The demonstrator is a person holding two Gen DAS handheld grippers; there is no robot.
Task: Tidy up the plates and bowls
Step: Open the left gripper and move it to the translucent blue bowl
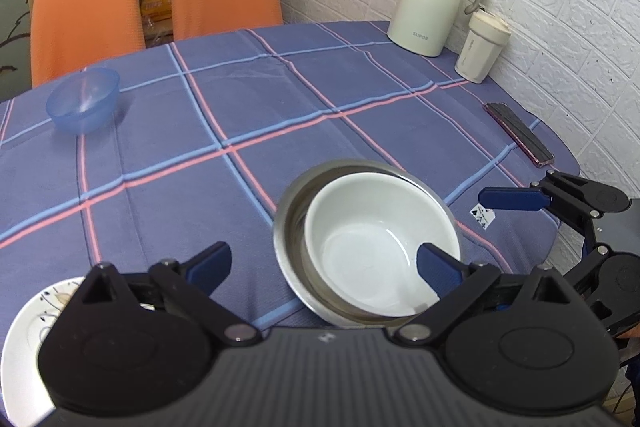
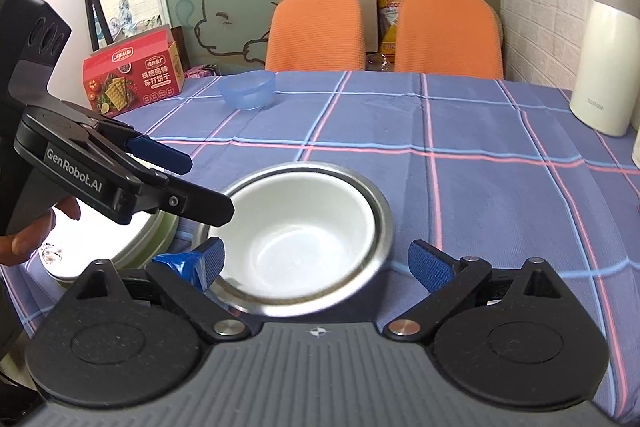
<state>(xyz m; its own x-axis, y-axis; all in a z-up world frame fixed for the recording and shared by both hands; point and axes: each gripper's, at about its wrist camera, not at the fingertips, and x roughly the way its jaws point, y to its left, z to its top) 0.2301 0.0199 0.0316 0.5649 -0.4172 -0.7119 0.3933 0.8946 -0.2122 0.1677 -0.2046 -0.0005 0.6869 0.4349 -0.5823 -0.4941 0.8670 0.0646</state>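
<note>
Plaid tablecloth (image 1: 280, 107), white bowl (image 1: 376, 239) nested in steel bowl (image 1: 292, 227), left tongs (image 1: 324, 263) and right tongs (image 2: 316, 263) wide apart, empty.

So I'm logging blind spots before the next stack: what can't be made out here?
- Patterned plate: left wrist view, mostly behind the left gripper body and cut by the frame edge.
- Steel bowl interior: both views, covered by the nested white bowl.
- Small cup: right wrist view, cut off at the right edge.
- Phone screen: too oblique to read.
</note>
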